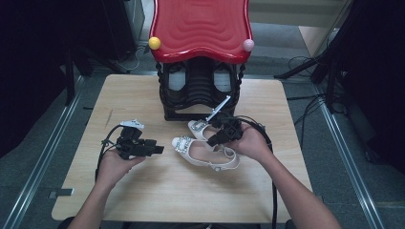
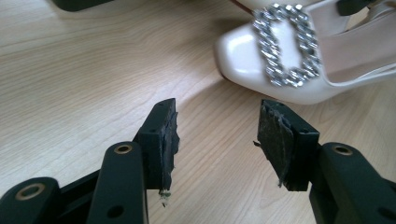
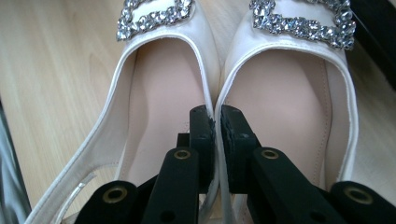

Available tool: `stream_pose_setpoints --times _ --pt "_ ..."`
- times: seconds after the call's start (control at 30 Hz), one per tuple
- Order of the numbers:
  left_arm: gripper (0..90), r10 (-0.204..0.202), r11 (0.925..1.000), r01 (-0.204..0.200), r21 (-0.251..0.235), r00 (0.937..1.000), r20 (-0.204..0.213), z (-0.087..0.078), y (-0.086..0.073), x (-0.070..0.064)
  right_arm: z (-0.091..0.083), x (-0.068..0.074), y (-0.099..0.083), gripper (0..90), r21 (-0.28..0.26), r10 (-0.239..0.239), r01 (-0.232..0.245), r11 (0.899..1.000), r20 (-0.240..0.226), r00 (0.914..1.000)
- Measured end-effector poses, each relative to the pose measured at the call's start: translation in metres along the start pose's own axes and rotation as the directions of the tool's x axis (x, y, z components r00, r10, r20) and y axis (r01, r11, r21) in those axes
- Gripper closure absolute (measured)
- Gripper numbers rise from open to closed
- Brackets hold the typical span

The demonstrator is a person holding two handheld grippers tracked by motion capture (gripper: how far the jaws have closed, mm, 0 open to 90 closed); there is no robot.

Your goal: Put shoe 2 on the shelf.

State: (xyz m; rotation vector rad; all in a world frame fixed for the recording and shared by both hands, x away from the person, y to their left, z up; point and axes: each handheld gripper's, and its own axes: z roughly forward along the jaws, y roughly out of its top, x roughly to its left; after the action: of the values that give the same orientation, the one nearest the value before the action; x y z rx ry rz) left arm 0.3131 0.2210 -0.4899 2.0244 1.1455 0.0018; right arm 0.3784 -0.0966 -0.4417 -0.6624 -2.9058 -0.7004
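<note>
Two white slingback shoes with rhinestone buckles lie side by side on the wooden table: the nearer shoe and the farther shoe. My right gripper is shut on their two touching inner walls. In the right gripper view the right gripper has one jaw inside the left shoe and the other inside the right shoe. My left gripper is open, just left of the nearer shoe's toe. In the left gripper view the left gripper holds nothing, with the toe and its buckle ahead to the right.
A black stand with a wavy red top occupies the table's far middle, close behind the shoes. A yellow ball and a pink ball sit at the top's corners. Cables trail from both grippers.
</note>
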Motion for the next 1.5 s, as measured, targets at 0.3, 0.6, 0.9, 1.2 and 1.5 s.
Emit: stream_pose_setpoints --times 0.3,0.6,0.9,1.2,1.5 --pt "47.7 -0.044 0.9986 0.043 -0.03 0.9989 -0.016 -0.009 -0.004 0.012 -0.024 0.004 0.019 85.8 0.001 -0.144 0.145 0.989 -0.083 0.9861" --pt "47.7 -0.05 0.9984 0.049 -0.027 0.9987 -0.015 -0.009 -0.005 0.015 -0.066 0.016 0.047 85.9 -0.084 -0.173 0.165 0.983 -0.104 0.9793" --pt "47.8 -0.055 0.9983 0.055 -0.022 0.9984 -0.015 -0.008 -0.005 0.014 -0.101 0.028 0.06 85.9 -0.237 -0.103 0.077 0.968 -0.101 0.9895" --pt "47.9 -0.049 0.9987 0.049 -0.015 0.9987 -0.013 -0.008 -0.005 0.015 -0.134 0.027 0.063 86.0 -0.396 -0.033 -0.036 0.918 -0.166 0.9855" --pt "48.0 -0.051 0.9986 0.051 -0.014 0.9986 -0.016 -0.006 -0.006 0.014 -0.166 0.027 0.066 86.2 -0.516 0.003 -0.086 0.852 -0.16 0.9871"
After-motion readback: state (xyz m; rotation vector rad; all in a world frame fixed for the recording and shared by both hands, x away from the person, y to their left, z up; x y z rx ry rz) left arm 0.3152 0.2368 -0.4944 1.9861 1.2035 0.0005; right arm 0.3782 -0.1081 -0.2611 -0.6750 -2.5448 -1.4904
